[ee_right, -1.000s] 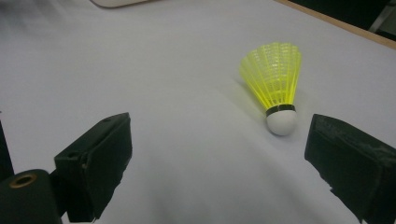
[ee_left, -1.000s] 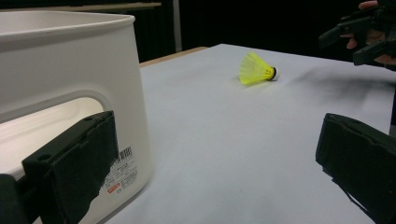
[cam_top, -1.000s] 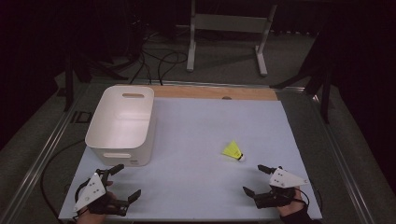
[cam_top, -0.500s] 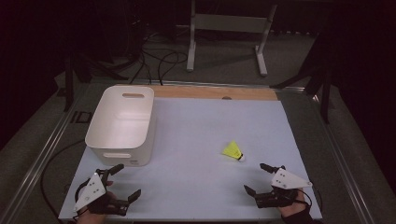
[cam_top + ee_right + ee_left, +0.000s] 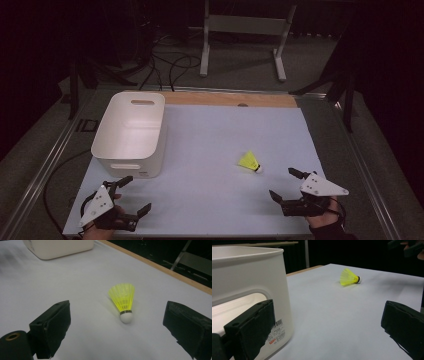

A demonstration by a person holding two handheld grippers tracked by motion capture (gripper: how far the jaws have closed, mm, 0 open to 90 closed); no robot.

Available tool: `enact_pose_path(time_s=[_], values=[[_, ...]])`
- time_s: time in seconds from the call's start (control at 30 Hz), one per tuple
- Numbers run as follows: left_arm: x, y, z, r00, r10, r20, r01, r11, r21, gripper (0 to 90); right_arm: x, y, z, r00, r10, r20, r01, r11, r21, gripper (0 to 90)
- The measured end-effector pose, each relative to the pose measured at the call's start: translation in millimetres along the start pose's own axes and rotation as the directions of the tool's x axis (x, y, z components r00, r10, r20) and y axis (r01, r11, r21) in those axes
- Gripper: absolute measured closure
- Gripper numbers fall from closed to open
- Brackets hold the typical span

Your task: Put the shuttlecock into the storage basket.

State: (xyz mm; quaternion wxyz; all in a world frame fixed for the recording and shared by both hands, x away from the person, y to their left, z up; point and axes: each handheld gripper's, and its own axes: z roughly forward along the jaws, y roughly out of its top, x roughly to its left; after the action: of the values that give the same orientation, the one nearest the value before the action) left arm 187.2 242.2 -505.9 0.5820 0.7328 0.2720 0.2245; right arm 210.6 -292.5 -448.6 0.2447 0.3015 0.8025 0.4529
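Yellow shuttlecock (image 5: 123, 302) before gaping right tongs (image 5: 117, 332)

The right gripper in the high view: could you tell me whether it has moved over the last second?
Hardly at all: the right gripper keeps its place beside the shuttlecock, near the table's front edge.

This looks like a lab or recording studio rather than a home. The bench (image 5: 210, 130) is covered by a plain pale sheet, edged with metal rails (image 5: 45, 170) and a bare wooden strip (image 5: 230, 99) at the far side. Around it everything is dark, with black drapes, loose cables (image 5: 170, 65) trailing over a grey floor and a metal stand (image 5: 245, 30) standing behind.
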Motion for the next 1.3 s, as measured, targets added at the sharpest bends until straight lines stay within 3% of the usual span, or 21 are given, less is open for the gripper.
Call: enact_pose_path(time_s=[0.53,0.87,1.3], values=[[0.1,0.2,0.0,1.0,-0.002,0.003,0.002,1.0,-0.001,0.0,-19.0,31.6,-13.3,0.9998,0.001,0.022,-0.001,1.0,-0.01,7.7],[0.1,0.2,-0.1,1.0,-0.005,0.005,0.005,1.0,-0.003,0.0,-32.2,52.4,-10.8,0.9999,0.016,-0.001,-0.016,1.0,-0.007,7.5],[0.0,0.1,0.6,0.9999,-0.008,0.01,0.008,0.9999,-0.007,0.0,-44.1,78.4,-4.2,0.9992,-0.025,-0.031,0.024,1.0,-0.005,7.5]])
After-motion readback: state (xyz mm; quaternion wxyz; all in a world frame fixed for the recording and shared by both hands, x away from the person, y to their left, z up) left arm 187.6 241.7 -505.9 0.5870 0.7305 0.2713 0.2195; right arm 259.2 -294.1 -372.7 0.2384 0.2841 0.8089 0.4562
